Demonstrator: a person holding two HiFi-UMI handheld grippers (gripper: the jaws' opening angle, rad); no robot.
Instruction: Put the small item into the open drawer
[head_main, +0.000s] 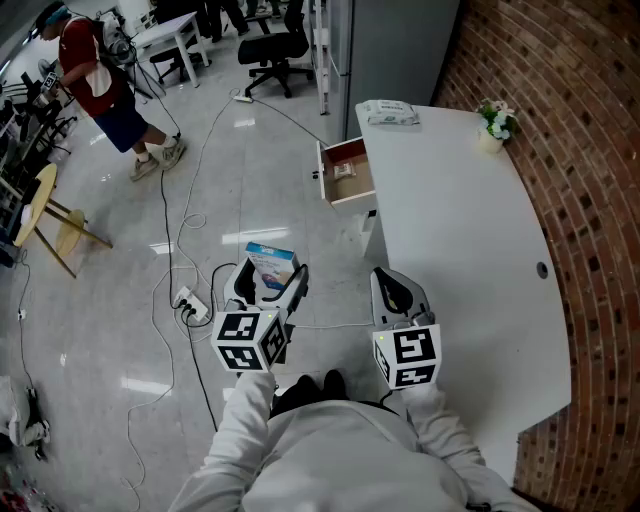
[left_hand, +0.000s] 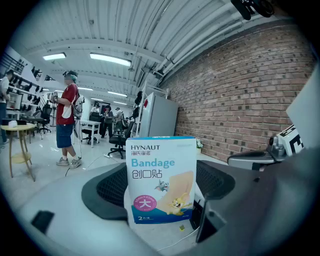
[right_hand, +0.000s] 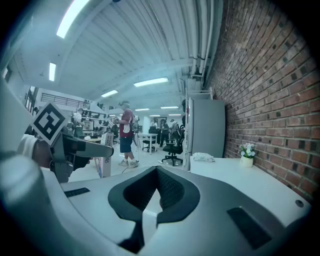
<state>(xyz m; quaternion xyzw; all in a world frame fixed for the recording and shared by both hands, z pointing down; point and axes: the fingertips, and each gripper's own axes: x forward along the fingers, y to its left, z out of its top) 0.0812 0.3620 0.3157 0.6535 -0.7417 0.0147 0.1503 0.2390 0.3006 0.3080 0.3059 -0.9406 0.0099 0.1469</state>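
left gripper (head_main: 268, 275) jaws clamp bandage box (left_hand: 161, 180); right gripper (head_main: 393, 287) jaws together, empty.

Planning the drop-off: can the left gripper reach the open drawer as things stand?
Likely yes, after a step forward. The left gripper holds the bandage box, and nothing stands between it and the drawer, which sticks out of the desk's side.

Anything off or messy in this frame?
Only the floor: a power strip and loose cables sprawl across it beside the left tool. The desk, open drawer and bandage box look in order.
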